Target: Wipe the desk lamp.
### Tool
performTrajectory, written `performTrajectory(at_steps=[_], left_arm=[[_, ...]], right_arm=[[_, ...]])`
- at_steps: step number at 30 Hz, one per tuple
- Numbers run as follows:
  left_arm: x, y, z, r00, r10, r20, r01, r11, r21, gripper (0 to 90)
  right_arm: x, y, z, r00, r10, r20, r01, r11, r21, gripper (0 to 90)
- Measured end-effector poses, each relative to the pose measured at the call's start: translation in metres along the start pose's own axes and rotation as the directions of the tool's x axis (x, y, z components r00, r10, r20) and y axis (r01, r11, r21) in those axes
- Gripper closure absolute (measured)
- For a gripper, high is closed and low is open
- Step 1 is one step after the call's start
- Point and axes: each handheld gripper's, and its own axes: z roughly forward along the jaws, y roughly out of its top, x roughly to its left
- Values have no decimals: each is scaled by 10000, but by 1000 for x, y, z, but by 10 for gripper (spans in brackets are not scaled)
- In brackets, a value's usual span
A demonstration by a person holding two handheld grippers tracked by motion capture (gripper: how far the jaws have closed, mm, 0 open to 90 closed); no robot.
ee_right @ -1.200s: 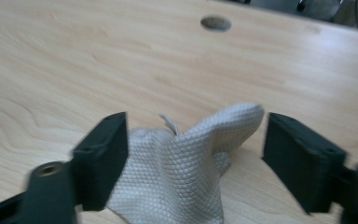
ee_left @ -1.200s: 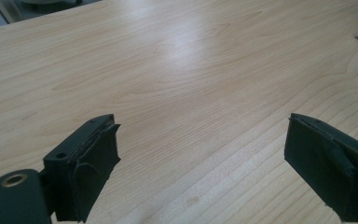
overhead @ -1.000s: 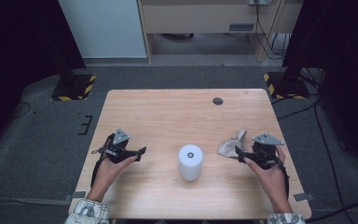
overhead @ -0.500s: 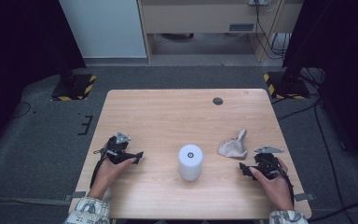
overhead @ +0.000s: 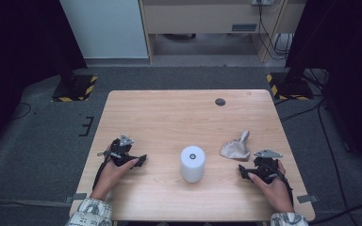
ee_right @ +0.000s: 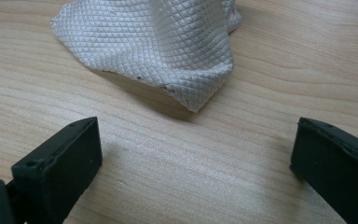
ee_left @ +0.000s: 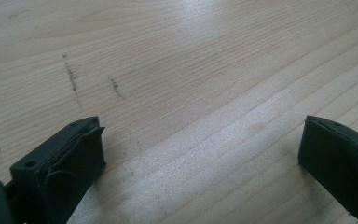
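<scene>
A white paper roll [overhead: 192, 163] stands upright at the middle of the wooden table [overhead: 169, 117]. To its right lies a crumpled white quilted cloth [overhead: 235, 147]. My right gripper [overhead: 242, 170] rests low on the table just in front of that cloth [ee_right: 158, 42]. Its jaws [ee_right: 196, 140] stand open and have just been opening, with bare wood between them. My left gripper [overhead: 141, 161] lies on the table left of the roll. Its jaws [ee_left: 200, 140] are also open, have just been opening, and hold nothing.
A small dark round disc [overhead: 220, 101] sits near the table's far edge. Black stands with yellow-striped feet [overhead: 75, 87] are on the floor beyond both far corners. Faint dark scuff marks [ee_left: 72, 79] streak the wood ahead of the left gripper.
Both hands have sunk onto the table. The right gripper has drawn back from the cloth toward the near edge. The cloth and the roll have not moved.
</scene>
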Motion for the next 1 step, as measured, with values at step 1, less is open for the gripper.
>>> performTrajectory(at_steps=[1], left_arm=[[0,0,0,10000,-4,-5,4,10000,-3,0]], right_arm=[[1,0,1,10000,28,34,-28,10000,-9,21]])
